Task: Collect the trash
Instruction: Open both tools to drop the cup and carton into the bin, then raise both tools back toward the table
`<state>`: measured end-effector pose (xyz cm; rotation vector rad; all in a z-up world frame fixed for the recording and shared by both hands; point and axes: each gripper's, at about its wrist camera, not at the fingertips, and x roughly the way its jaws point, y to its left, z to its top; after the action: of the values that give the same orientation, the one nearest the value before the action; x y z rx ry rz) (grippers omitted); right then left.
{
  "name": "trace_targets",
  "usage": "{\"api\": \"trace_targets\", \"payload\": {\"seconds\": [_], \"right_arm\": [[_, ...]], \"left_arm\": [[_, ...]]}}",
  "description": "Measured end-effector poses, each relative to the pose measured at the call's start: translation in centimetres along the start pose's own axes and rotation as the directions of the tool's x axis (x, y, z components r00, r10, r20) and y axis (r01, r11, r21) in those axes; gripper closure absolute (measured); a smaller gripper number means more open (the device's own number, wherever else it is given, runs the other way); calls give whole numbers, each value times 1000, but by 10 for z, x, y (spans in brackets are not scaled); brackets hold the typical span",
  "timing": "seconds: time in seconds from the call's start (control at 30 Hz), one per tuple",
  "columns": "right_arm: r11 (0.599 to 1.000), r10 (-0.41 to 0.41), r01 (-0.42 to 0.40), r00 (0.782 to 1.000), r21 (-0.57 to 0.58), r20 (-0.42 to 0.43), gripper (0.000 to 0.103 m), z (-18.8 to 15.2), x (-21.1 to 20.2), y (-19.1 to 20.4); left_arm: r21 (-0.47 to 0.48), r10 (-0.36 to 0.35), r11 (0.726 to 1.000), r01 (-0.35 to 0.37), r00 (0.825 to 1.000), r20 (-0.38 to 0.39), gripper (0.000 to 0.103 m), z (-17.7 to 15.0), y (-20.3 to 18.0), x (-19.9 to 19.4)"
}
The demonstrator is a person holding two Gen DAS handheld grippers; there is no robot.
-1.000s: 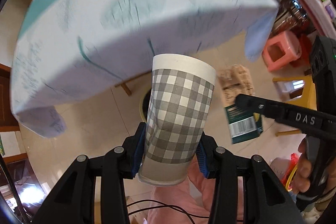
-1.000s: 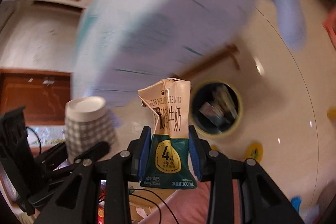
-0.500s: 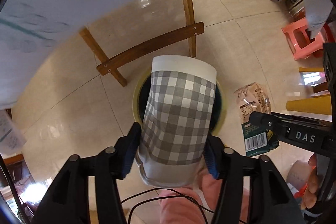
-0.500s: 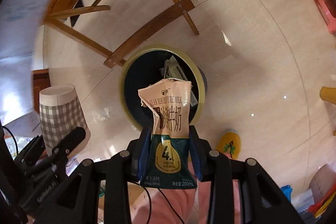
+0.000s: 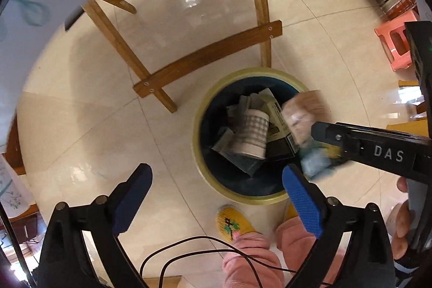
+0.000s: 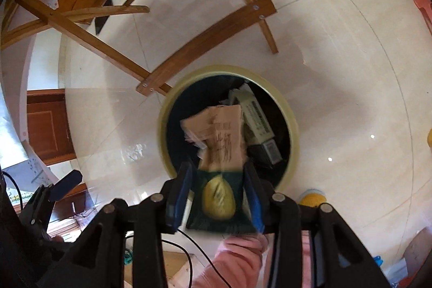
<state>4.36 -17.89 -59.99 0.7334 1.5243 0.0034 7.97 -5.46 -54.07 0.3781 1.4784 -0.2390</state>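
Note:
My left gripper (image 5: 217,180) stands over the bin with its jaws opening wide and nothing between them. The grey checked paper cup (image 5: 252,134) lies on its side inside the yellow-rimmed dark bin (image 5: 198,142), on other trash. My right gripper (image 6: 218,180) hangs over the same bin (image 6: 163,131); its jaws are opening. The beige and green milk carton (image 6: 221,150) is still between the blue pads (image 6: 183,188) but blurred and slipping loose toward the bin. From the left wrist view the right gripper (image 5: 324,134) and blurred carton (image 5: 303,123) show above the bin's right rim.
A wooden table frame (image 5: 205,56) stands on the tiled floor just behind the bin. Yellow slippers (image 5: 232,223) and pink trouser legs (image 5: 251,258) are in front of it. A pink stool (image 5: 397,45) is at the right, a wooden cabinet (image 6: 48,126) at the left.
Both grippers have come down over the bin. The left jaws spread and the cup dropped into the bin. The right jaws widened and the carton went blurred between them.

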Motion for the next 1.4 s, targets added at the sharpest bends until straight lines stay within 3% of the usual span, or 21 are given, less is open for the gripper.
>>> {"api": "trace_targets", "payload": {"seconds": [0.1,0.4,0.57,0.77,0.93,1.17,1.4], "right_arm": [[1000,-1,1,1000,-25,8,25,-2,-1,9],[998,66,-65,995,-16,80,25,-16,-37,27],[998,67,-65,990,-24,126,25,-27,-90,37],[994,60,-43,984,-105,170,25,-42,-181,64],[978,86,-42,974,-204,211,25,-53,-269,94],[937,151,-36,939,-347,310,25,-52,-380,143],[893,221,-31,900,-448,376,25,-35,-440,187]], "left_arm": [[-22,0,1000,1,1000,22,7,-2,5,-15],[-31,18,999,-16,997,74,7,-13,9,-67],[-50,12,999,-7,994,108,7,-19,11,-117],[-95,-13,995,30,984,175,7,-19,19,-207],[-143,-17,988,59,960,278,7,-12,29,-299],[-196,34,979,56,904,426,7,1,48,-419],[-251,83,966,56,855,511,7,19,77,-501]]}}
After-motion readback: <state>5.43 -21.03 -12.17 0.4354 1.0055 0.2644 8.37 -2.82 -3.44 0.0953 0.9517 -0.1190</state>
